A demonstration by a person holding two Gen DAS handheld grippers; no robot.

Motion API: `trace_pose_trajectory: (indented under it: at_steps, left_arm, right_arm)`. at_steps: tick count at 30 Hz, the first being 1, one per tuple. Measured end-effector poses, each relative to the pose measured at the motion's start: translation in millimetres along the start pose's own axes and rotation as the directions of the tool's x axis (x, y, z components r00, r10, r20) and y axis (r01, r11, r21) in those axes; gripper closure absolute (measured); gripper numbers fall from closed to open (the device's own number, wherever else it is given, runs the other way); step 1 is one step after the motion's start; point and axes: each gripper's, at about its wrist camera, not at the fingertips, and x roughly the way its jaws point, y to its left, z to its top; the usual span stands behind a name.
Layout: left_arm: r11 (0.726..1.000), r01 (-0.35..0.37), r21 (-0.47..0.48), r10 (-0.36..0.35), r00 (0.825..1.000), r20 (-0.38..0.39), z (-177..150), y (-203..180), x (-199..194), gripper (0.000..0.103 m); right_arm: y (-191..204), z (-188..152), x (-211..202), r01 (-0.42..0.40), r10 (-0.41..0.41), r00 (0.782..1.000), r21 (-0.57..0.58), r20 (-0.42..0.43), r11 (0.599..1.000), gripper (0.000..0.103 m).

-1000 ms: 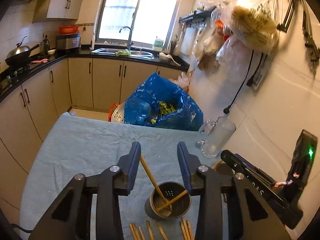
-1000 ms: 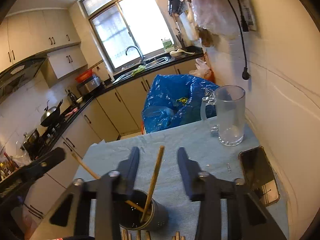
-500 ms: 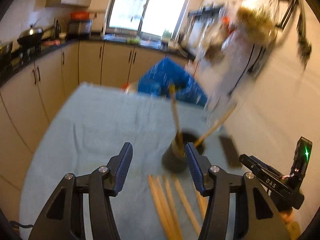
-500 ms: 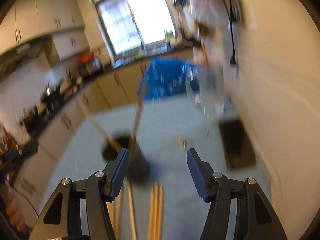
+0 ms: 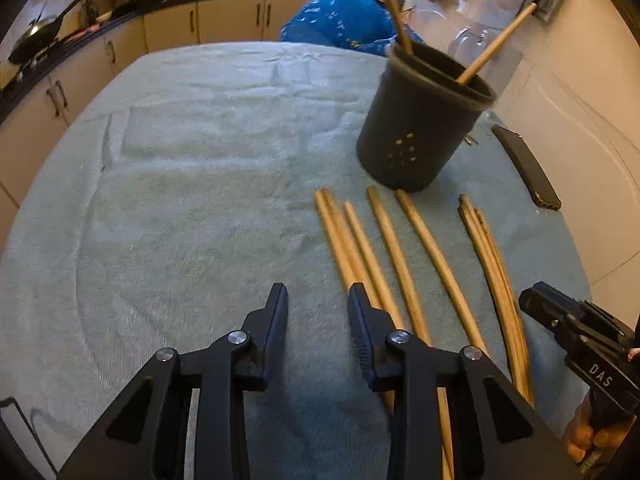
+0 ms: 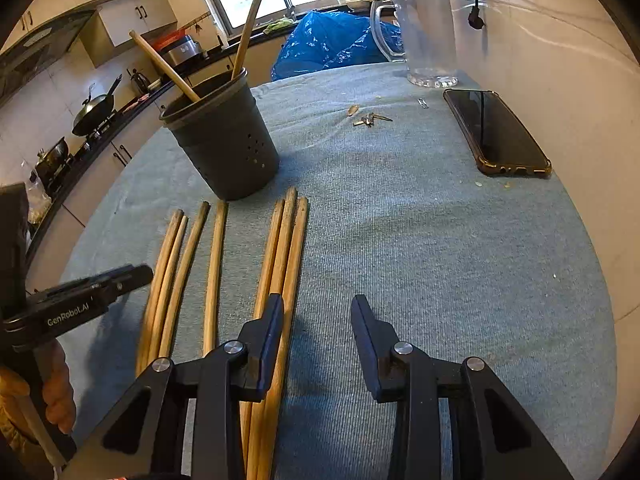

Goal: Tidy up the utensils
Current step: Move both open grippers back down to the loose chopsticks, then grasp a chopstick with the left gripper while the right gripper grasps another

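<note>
A dark grey perforated holder (image 5: 420, 120) stands upright on the blue-grey cloth, with two wooden chopsticks (image 5: 496, 40) leaning in it; it also shows in the right wrist view (image 6: 224, 140). Several more chopsticks (image 5: 400, 256) lie side by side on the cloth in front of it, also visible in the right wrist view (image 6: 280, 248). My left gripper (image 5: 318, 296) is open and empty, low over the cloth just left of the loose chopsticks. My right gripper (image 6: 318, 304) is open and empty, just right of the right-hand bundle.
A black phone (image 6: 496, 132) lies at the right by the wall. A clear glass mug (image 6: 428, 36) stands at the far right corner. A blue plastic bag (image 6: 332, 44) sits beyond the table's far edge. Small scraps (image 6: 368, 118) lie mid-cloth. Kitchen counters run along the left.
Both grippers have pulled back from above the holder and dropped low over the cloth, near the loose chopsticks. Both stay open. Two chopsticks remain in the holder.
</note>
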Motion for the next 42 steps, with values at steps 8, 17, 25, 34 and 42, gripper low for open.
trace_pose_trajectory:
  at_steps: [8,17,25,34,42]
  left_arm:
    - [0.997,-0.054,0.063,0.054,0.999,0.004,7.9,-17.3,8.4,0.086]
    - [0.989,-0.105,0.108,0.106,0.994,-0.011,9.3,-21.3,3.4,0.095]
    - [0.996,-0.042,0.074,0.047,0.997,-0.067,-12.8,25.6,-21.1,0.096]
    - [0.995,-0.036,0.093,0.049,0.989,-0.143,-18.2,45.1,-32.0,0.096]
    - [0.989,-0.077,0.123,0.097,0.981,-0.17,0.3,38.7,-17.2,0.096]
  right_arm:
    - [13.5,-0.2,6.8,0.039,-0.038,0.999,-0.056,0.02,0.998,0.066]
    - [22.2,3.9,14.4,0.127,-0.126,0.992,-0.11,0.023,0.986,0.09]
    - [0.9,-1.1,0.5,0.169,-0.173,0.984,-0.1,-0.034,0.98,0.092]
    - [-32.7,-11.8,-22.4,0.154,-0.161,0.979,-0.061,-0.125,0.986,0.089]
    - [-34.5,4.5,-10.7,0.155,-0.158,0.97,-0.031,-0.184,0.987,0.086]
